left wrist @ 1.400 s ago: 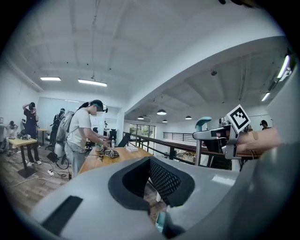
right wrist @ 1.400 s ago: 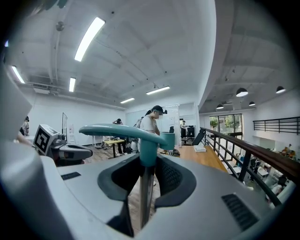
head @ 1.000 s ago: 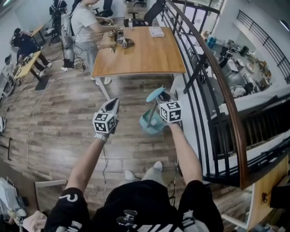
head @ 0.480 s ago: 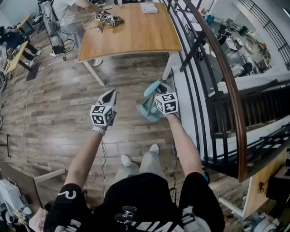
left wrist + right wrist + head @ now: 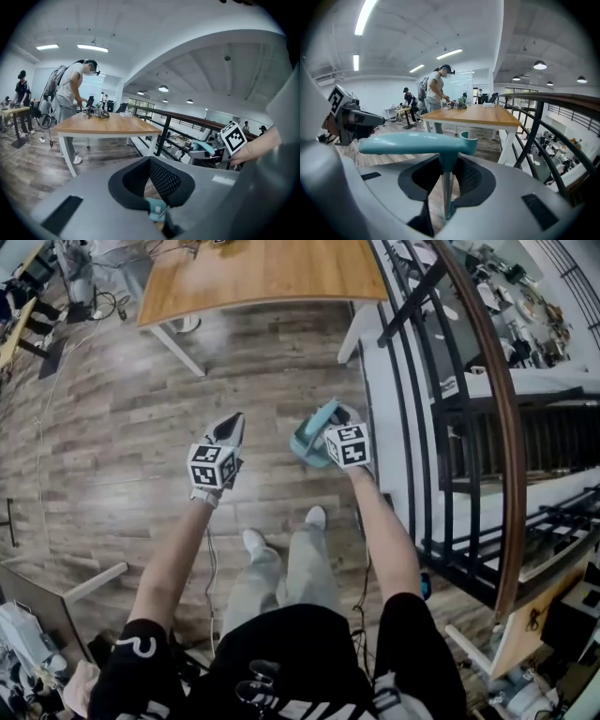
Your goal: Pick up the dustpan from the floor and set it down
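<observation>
The teal dustpan (image 5: 307, 440) hangs just above the wood floor, close to the railing's base. Its metal rod (image 5: 446, 190) runs up between the jaws of my right gripper (image 5: 330, 424), which is shut on it. The teal T-shaped handle (image 5: 412, 142) lies across just above the jaws. My left gripper (image 5: 228, 428) hovers over bare floor to the left, apart from the dustpan, its jaws together in a point. In the left gripper view a small teal bit with a white label (image 5: 156, 208) shows low between the jaws; I cannot tell what it is.
A wooden table (image 5: 262, 273) stands ahead on white legs. A black railing with a brown handrail (image 5: 483, 381) runs along the right over a drop. My feet (image 5: 315, 517) are just behind the dustpan. A person (image 5: 70, 101) works at the table's far side.
Both grippers have sunk toward the floor, the right one carrying the dustpan down with it. The table has slid up and away in the head view.
</observation>
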Tool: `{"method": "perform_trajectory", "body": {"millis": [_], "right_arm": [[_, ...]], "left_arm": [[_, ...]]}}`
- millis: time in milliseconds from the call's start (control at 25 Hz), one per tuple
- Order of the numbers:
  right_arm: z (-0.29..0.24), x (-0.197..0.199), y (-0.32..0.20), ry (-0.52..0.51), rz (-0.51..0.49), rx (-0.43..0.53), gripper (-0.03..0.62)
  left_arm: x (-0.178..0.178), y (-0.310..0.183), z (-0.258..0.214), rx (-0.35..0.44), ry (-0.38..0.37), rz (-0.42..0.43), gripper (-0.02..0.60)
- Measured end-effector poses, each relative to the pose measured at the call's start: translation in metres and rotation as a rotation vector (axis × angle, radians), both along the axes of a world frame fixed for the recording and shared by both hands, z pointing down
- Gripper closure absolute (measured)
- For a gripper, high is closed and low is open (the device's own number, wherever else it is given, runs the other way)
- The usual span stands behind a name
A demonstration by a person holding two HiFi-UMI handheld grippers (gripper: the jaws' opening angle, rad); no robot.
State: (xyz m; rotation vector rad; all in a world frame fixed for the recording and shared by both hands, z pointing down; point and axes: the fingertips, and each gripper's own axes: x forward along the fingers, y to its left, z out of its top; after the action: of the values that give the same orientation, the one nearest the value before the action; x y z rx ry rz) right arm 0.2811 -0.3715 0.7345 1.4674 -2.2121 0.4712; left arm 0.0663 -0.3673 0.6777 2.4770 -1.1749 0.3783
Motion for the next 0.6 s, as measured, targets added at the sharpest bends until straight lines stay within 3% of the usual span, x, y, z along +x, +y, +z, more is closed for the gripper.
{"method": "perform_trajectory", "body": {"millis": [280,600], "right_arm": [[0.096,0.009,0.001,0.049,-0.023,-0.089,0.514],[0.169,0.005,0.012,0.078,-0.023,-0.159,0.511]], "left_arm": [[0.014,0.003,0.066,-0.055,-0.021,0.007,0.583],[0.017,0.011,0.104,-0.095,-0.001,-0.019,0.583]]}}
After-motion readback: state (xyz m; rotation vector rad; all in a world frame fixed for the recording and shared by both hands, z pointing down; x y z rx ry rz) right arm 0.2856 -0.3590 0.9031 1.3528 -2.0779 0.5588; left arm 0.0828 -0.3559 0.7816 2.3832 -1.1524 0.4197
